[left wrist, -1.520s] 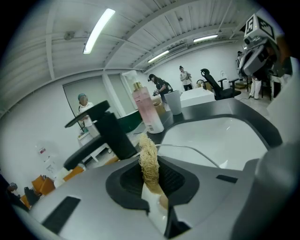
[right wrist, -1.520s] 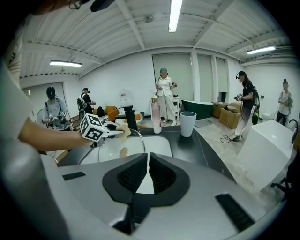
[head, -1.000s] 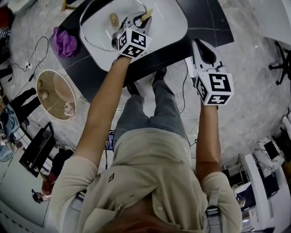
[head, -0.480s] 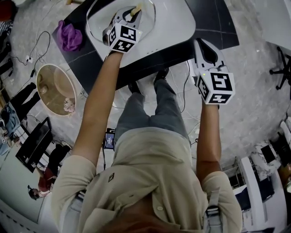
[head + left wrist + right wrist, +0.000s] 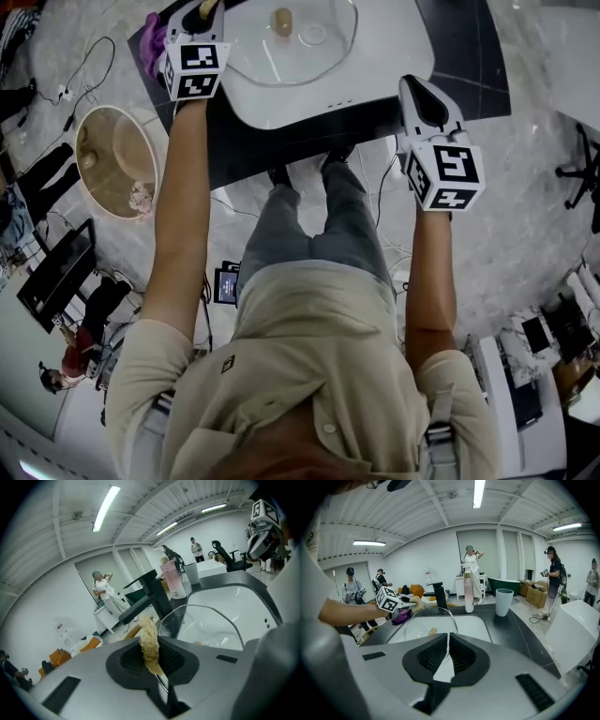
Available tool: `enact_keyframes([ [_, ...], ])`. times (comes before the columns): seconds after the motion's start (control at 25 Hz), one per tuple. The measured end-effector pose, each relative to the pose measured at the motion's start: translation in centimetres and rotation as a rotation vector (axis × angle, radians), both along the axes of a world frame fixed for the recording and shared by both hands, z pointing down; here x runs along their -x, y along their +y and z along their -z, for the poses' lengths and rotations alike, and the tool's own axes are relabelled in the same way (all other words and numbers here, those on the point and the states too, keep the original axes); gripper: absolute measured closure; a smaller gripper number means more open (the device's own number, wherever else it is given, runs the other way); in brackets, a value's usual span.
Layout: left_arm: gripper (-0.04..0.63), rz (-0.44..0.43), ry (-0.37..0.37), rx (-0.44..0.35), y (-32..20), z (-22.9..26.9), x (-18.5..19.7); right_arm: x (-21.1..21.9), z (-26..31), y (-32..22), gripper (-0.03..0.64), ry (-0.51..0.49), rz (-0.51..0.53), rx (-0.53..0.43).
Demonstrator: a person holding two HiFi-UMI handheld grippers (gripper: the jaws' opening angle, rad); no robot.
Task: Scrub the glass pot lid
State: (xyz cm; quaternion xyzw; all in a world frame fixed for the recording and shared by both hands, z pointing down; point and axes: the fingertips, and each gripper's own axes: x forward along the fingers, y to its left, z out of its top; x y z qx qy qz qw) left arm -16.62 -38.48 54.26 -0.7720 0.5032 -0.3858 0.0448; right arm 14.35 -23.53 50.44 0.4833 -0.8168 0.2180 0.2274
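Lying in sink set in dark bench, lid is touched by neither gripper. Left gripper is held above bench's left edge, beside purple cloth; fingers are clamped on tan scrubber. Right gripper is held at bench's near edge, right of sink; fingers are pressed together, nothing between. Black faucet is seen behind sink.

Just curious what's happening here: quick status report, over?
Left hand-held gripper shut on loofah scrubber, beside the sink. Right hand-held gripper shut, empty. Glass lid in sink, neither gripper on it.
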Motion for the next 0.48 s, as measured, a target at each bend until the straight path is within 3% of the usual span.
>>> enact_keyframes([
  [0.48,0.540,-0.043,0.014,0.039,1.0,-2.0,-2.1,0.4,-0.2,0.0,0.589,0.003,-0.002,0.007],
])
